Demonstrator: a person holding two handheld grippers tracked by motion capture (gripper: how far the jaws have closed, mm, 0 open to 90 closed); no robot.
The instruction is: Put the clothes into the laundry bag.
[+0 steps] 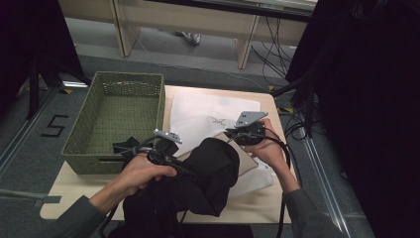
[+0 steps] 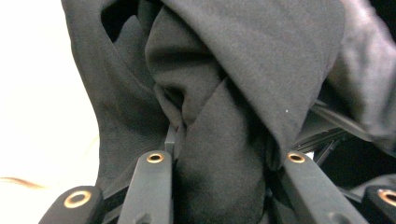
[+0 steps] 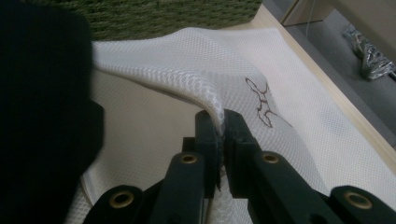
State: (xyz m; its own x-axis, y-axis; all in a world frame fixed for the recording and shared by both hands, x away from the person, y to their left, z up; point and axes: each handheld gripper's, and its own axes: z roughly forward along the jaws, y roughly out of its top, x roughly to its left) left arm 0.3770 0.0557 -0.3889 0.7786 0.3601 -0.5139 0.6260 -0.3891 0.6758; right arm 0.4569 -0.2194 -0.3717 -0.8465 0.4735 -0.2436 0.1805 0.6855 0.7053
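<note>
Left gripper [image 1: 161, 148]: nearest the camera in the high view, held in the person's left hand [image 1: 141, 173] over the front of the counter; in its own view the fingers [image 2: 154, 182] are clamped on a thick bunched fold of black garment.

Black garment [image 1: 210, 173]: a dark, soft heap at the front middle of the counter, spilling over the near edge toward the person; its upper end rises between the two grippers and lies over the open mouth of the white mesh bag.

Right gripper [image 1: 245, 134]: held in the person's right hand [image 1: 270, 148], just right of the garment's top; in its own view the fingers [image 3: 208, 135] are closed tight on the rim of the mesh bag, lifting that edge off the layer beneath.

White mesh bag [image 1: 208, 111]: spread flat over the middle and far part of the counter, a small dark red mark [image 3: 261, 100] printed on it near the pinched rim.

Counter [image 1: 69, 183]: pale wood, bare at its front left corner.

Green basket [image 1: 79, 144]: woven, rectangular, standing at the counter's left side, just beside the bag's left edge.

Floor [image 1: 29, 129]: grey, with a black figure marked left of the basket; cables [image 1: 272, 59] trail beyond the counter's far right corner.
</note>
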